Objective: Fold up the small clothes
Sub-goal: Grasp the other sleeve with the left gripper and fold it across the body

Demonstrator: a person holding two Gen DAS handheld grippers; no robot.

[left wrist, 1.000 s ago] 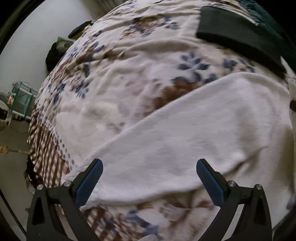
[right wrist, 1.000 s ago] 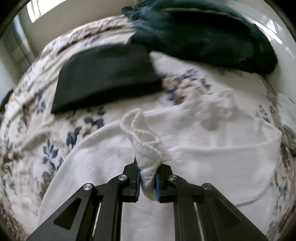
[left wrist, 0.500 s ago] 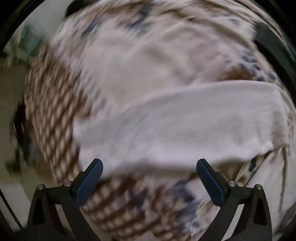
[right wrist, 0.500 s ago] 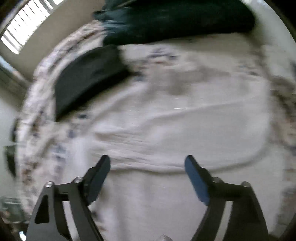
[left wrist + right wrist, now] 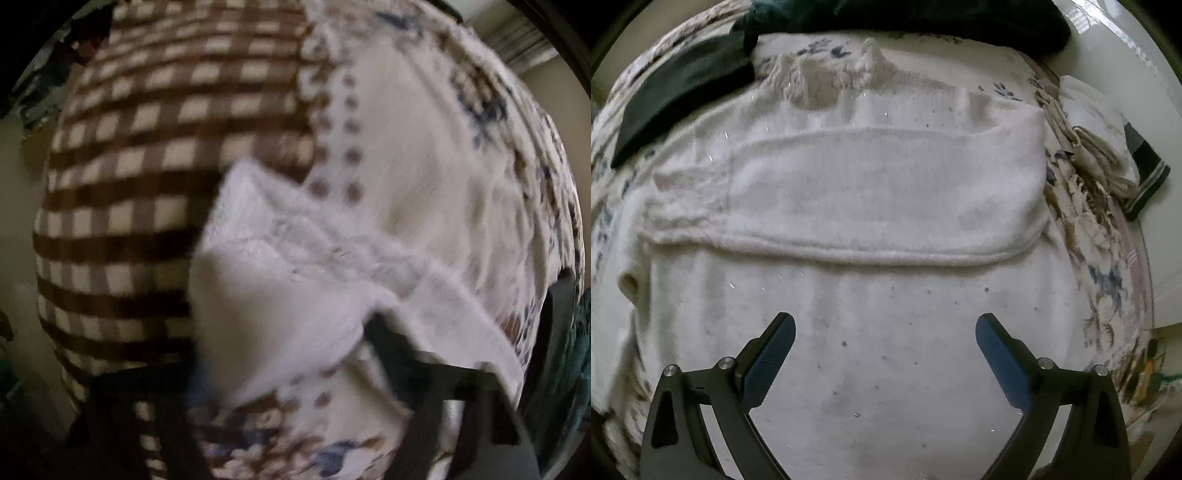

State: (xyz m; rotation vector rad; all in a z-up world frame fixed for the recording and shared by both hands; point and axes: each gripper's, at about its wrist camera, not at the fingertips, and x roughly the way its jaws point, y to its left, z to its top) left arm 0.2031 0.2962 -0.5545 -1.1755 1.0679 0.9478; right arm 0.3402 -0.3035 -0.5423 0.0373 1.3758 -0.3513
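A white knit sweater [image 5: 886, 184] lies spread on the floral bedspread [image 5: 1100, 266], with one sleeve folded across its chest. My right gripper [image 5: 885, 350] is open and empty just above the sweater's lower body. In the blurred left wrist view, a white sleeve end of the sweater [image 5: 280, 280] bunches between the fingers of my left gripper [image 5: 284, 354]. The fingers look closed on it, with cloth covering the tips.
A folded black garment [image 5: 679, 92] lies at the far left and a dark green one [image 5: 905, 14] at the far edge. Folded pale cloth with a dark striped piece [image 5: 1108, 155] sits at the right. The bedspread's brown checked border [image 5: 147, 166] hangs over the bed's edge.
My right gripper let go of the sleeve, opened and drew back over the sweater's body. My left gripper swung toward the bed's edge and closed on the other sleeve end.
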